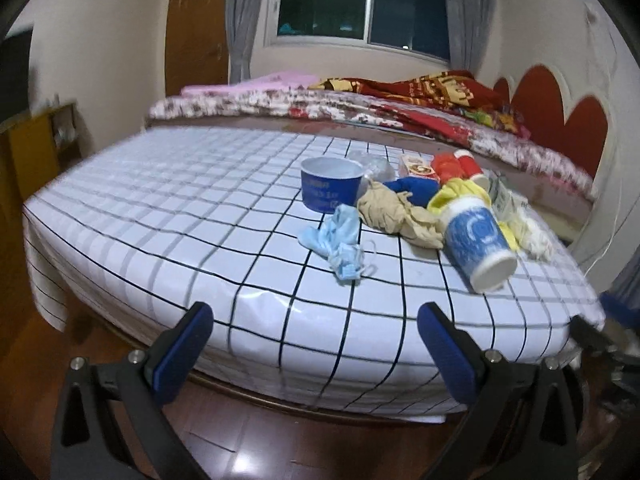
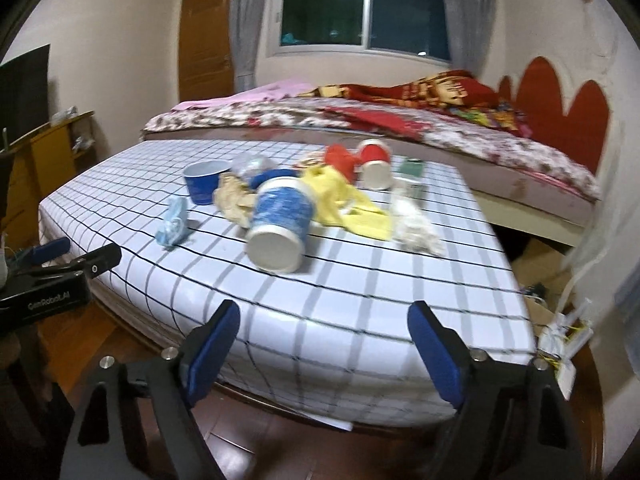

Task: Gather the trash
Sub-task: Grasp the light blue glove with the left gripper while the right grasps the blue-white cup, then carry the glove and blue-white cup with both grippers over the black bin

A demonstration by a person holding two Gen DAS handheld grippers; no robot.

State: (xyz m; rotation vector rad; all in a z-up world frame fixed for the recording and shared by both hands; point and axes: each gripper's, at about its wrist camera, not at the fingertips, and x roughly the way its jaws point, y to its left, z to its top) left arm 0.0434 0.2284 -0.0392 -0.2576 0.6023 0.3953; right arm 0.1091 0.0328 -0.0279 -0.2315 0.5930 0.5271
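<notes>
A pile of trash lies on a table with a white checked cloth. It holds a blue paper bowl, a crumpled blue face mask, tan crumpled paper, a blue-and-white cup on its side, a red cup, a yellow wrapper and white tissue. My left gripper is open and empty at the near table edge. My right gripper is open and empty at the near edge, in front of the fallen cup.
A bed with red and floral blankets stands behind the table, under a window. A wooden shelf stands at the left wall. A cardboard box and cables lie right of the table. The left gripper's body shows in the right wrist view.
</notes>
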